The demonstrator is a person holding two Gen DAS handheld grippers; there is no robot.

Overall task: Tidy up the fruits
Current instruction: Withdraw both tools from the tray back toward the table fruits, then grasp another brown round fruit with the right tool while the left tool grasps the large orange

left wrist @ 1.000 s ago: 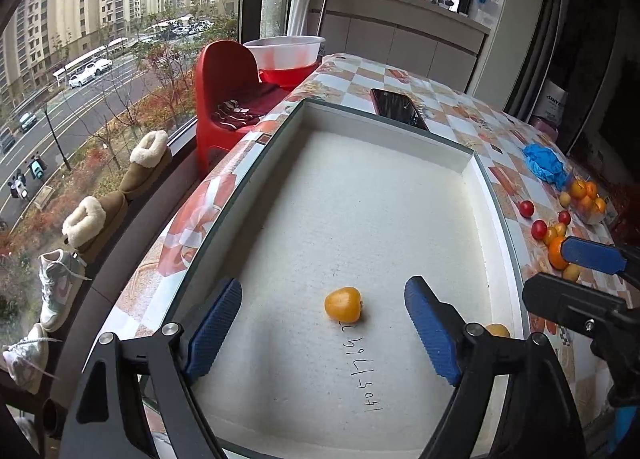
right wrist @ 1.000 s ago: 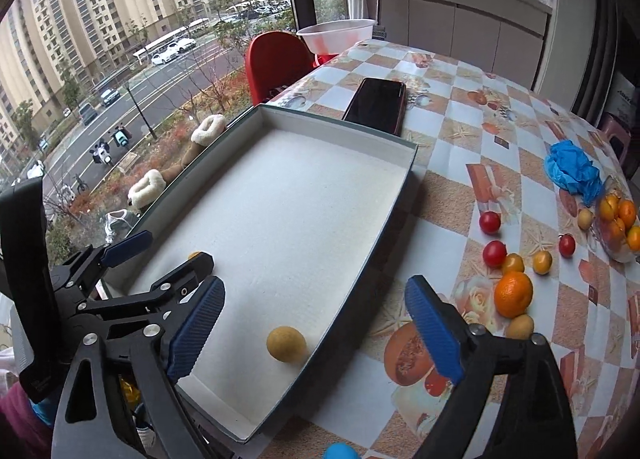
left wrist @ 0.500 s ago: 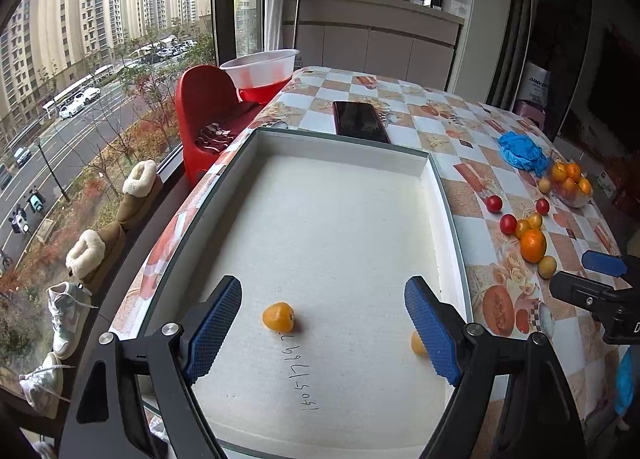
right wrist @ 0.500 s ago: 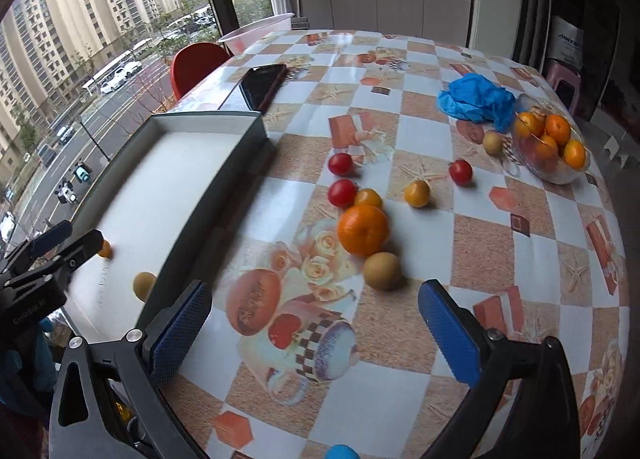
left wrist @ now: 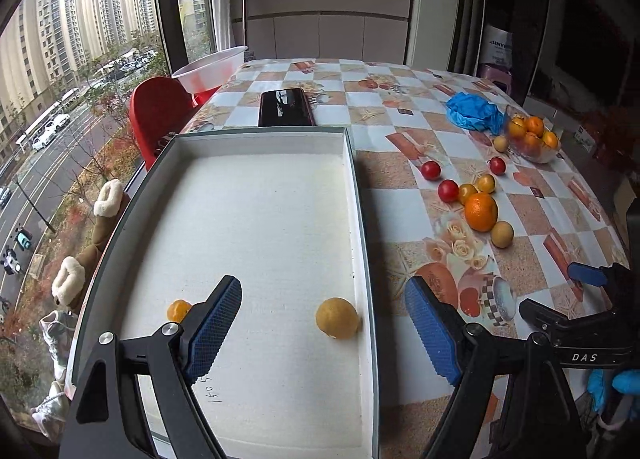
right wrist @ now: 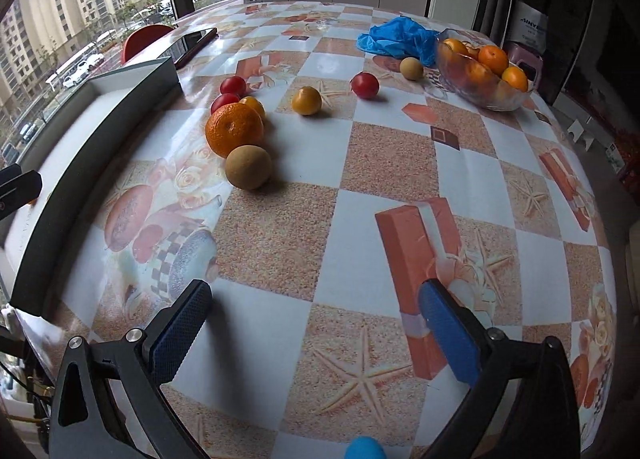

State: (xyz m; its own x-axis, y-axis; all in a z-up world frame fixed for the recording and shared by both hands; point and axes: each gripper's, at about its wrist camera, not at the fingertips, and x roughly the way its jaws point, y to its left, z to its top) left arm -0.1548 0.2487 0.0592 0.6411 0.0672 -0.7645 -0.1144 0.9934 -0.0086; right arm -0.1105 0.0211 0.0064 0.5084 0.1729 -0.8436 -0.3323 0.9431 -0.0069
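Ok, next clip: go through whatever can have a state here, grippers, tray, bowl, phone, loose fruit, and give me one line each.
left gripper: open, holding nothing, over the tray.
right gripper: open, holding nothing, over the tablecloth.
tray: holds two fruits, mostly bare.
yellow fruit: resting in the tray by its right wall.
small orange fruit: in the tray, partly hidden by a finger.
glass bowl: holds oranges.
phone: flat, screen dark.
large orange: loose on the table.

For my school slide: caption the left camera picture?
Open left gripper over white tray holding two fruits.
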